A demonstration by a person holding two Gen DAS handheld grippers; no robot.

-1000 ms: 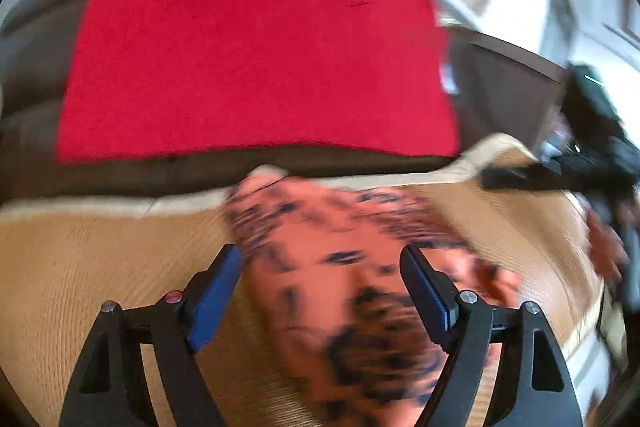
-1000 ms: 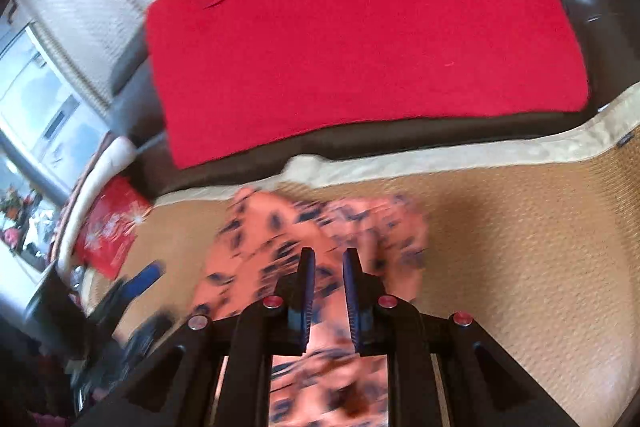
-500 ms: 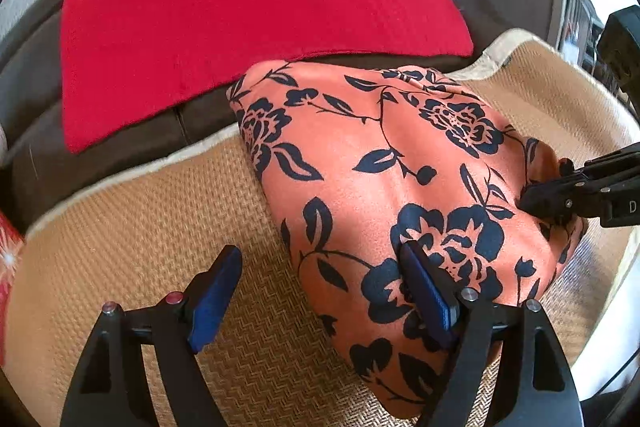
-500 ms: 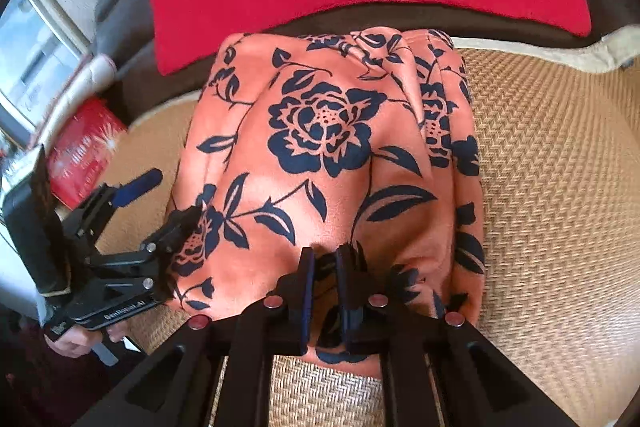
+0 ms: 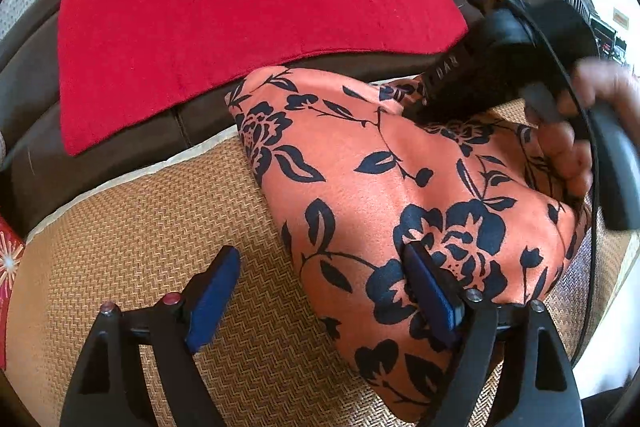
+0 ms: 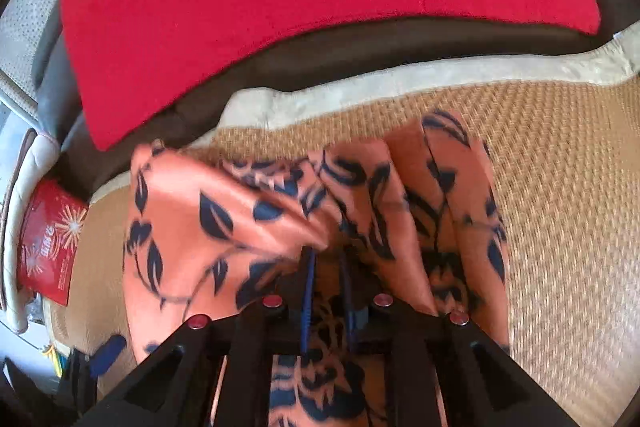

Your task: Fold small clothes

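An orange garment with a dark blue flower print (image 5: 380, 187) lies on a woven straw mat (image 5: 180, 219). My left gripper (image 5: 320, 253) hovers over its near left edge with the jaws wide and still opening. One blue pad (image 5: 428, 291) rests above the cloth and grips nothing. My right gripper (image 6: 328, 255) pinches a bunched fold of the garment (image 6: 192, 219) between narrow jaws that are easing apart. In the left wrist view the right gripper (image 5: 412, 115) sits on the garment's far side, with a person's hand (image 5: 568, 151) on its handle.
A red cloth (image 5: 240, 7) covers the dark brown sofa back behind the mat (image 6: 560, 167). A red printed packet (image 6: 48, 239) lies off the mat's left end. A black cable (image 5: 592, 227) trails from the right gripper. Bare mat shows left of the garment.
The right gripper swung from the garment's right edge to its far side, dragging a fold that now bunches in pleats. The left gripper dipped slightly toward the cloth and stayed wide.
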